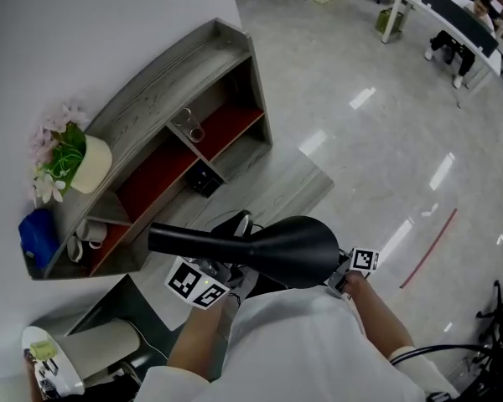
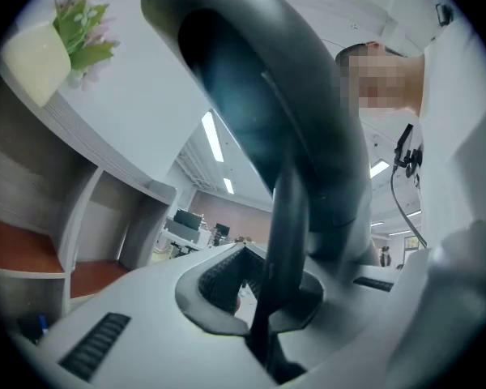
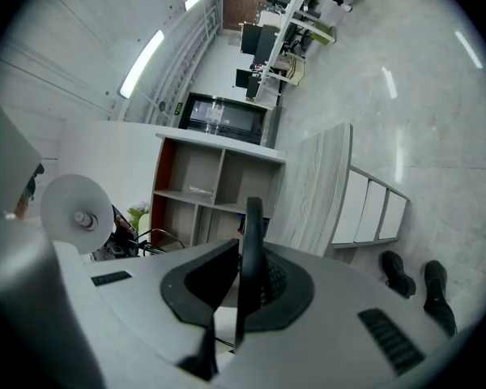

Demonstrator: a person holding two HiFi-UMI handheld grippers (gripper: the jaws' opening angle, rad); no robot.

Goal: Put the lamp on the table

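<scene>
I carry a black lamp (image 1: pixel 285 245) above the floor in front of the grey wooden table (image 1: pixel 298 182), its broad dark shade toward me and a slim arm reaching left. My left gripper (image 1: pixel 226 276) is shut on the lamp's stem (image 2: pixel 279 241); the big shade fills the top of the left gripper view. To the right, my right gripper (image 1: pixel 342 276) is shut on a thin black edge of the lamp (image 3: pixel 252 241), seen edge-on between the jaws. The table (image 3: pixel 324 185) lies ahead in the right gripper view.
The table carries a shelf unit (image 1: pixel 184 82) against the wall, holding a cup (image 1: pixel 194 132) and a small black box (image 1: pixel 205 178). A flower pot (image 1: pixel 75 162) and a blue object (image 1: pixel 38 234) sit at its left end. A white machine (image 1: pixel 67 350) stands near my left.
</scene>
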